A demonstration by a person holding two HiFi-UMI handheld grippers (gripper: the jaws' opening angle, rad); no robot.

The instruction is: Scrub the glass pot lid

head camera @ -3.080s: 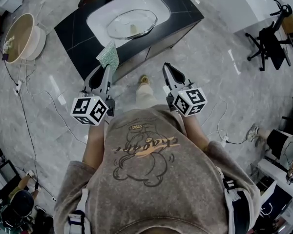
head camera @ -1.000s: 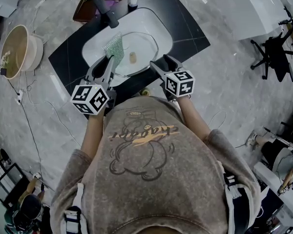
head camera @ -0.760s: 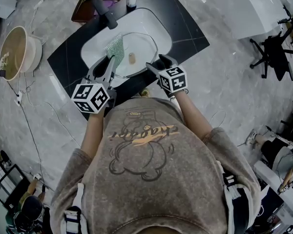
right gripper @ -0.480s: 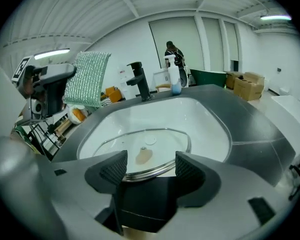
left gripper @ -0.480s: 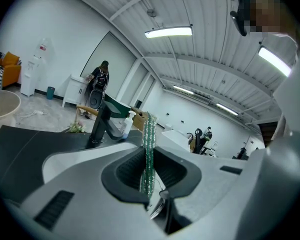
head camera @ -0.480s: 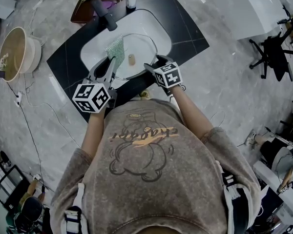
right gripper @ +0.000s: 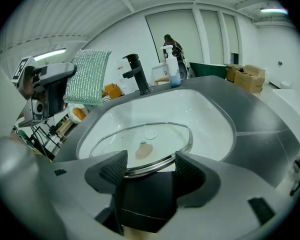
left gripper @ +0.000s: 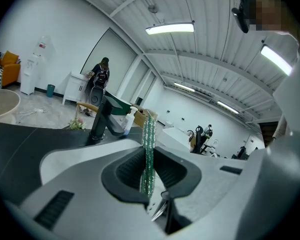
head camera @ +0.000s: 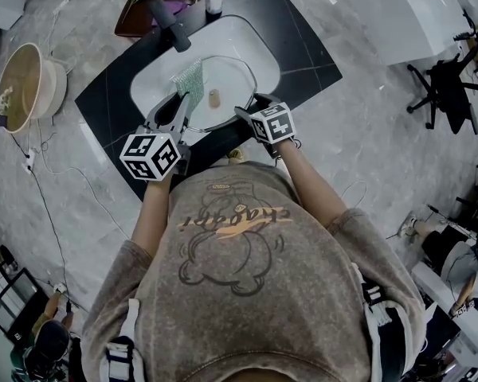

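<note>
Head view, looking steeply down past a person in a grey printed sweatshirt who stands at a white sink set into a black surface. The glass pot lid lies flat inside the sink with its knob facing up, and it fills much of the basin. The left gripper hangs over the sink's near left edge. Its jaws are closed on a green scouring cloth that stands upright over the left part of the lid — in the left gripper view the cloth shows edge-on, pinched between the two dark pads. The right gripper is at the sink's near edge, toward the right. Its jaws stand wide apart with nothing clamped. In the right gripper view the lid's near metal rim runs across the gap just beyond them, and whether either jaw touches the rim cannot be told. A black faucet rises at the sink's far edge, with a pump soap bottle just to its right. A brown tray sits beyond the sink's far left corner, at the edge of the surface. The floor around the sink is pale grey marble — cables trail across it to the left.
</note>
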